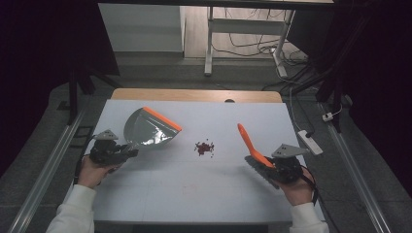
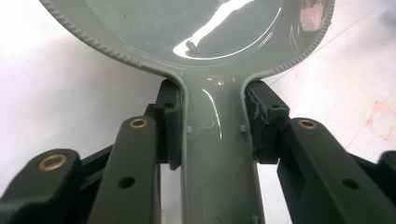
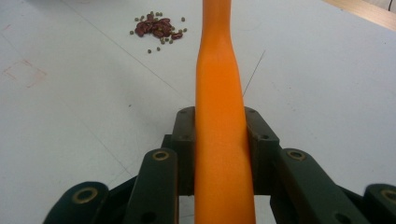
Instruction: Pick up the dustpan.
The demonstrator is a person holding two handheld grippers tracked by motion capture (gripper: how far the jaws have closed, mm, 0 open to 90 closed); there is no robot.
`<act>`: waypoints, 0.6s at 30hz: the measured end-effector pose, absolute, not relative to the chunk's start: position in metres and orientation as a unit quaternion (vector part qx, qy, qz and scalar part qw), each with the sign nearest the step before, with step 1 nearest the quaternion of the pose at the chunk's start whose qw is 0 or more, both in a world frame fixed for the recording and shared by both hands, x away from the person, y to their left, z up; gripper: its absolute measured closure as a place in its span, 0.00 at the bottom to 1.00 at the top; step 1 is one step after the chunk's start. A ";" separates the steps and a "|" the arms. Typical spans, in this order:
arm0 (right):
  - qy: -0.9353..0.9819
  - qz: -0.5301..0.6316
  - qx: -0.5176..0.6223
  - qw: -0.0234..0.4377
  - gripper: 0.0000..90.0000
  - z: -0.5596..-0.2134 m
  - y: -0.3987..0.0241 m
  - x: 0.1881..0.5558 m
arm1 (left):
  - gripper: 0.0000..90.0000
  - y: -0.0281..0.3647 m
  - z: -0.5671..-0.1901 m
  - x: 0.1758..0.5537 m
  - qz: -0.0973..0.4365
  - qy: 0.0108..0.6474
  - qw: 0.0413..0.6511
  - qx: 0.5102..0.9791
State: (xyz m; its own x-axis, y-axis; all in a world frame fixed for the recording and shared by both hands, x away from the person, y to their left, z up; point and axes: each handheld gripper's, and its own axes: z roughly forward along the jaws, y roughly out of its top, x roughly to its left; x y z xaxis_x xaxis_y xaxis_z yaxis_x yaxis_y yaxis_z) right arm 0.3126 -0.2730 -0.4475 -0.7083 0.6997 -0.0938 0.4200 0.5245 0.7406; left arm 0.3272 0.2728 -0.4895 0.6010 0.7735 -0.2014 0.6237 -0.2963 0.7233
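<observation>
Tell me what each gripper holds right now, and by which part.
The left gripper has its jaws clamped on the grey dustpan by its handle. The right gripper has its jaws clamped on the orange brush around its handle.

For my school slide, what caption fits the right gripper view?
Right gripper clamps an orange brush handle, beans beyond.

Grey dustpan (image 1: 148, 130) with orange lip, tilted, left of the bean pile (image 1: 204, 147); orange-handled brush (image 1: 255, 152) right.

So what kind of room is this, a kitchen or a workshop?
More likely a lab or recording room: a bare white table fenced by metal rails, loose cables on the floor behind, and a test pile of beans.
</observation>
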 end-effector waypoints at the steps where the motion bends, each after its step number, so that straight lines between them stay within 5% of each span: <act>1: 0.852 0.360 0.328 0.195 0.78 -0.447 -0.273 0.313 | 0.69 0.272 -0.488 0.330 0.092 0.432 0.402 0.802; 18: 0.850 0.364 0.324 0.199 0.78 -0.442 -0.266 0.318 | 0.69 0.252 -0.475 0.323 0.067 0.371 0.409 0.831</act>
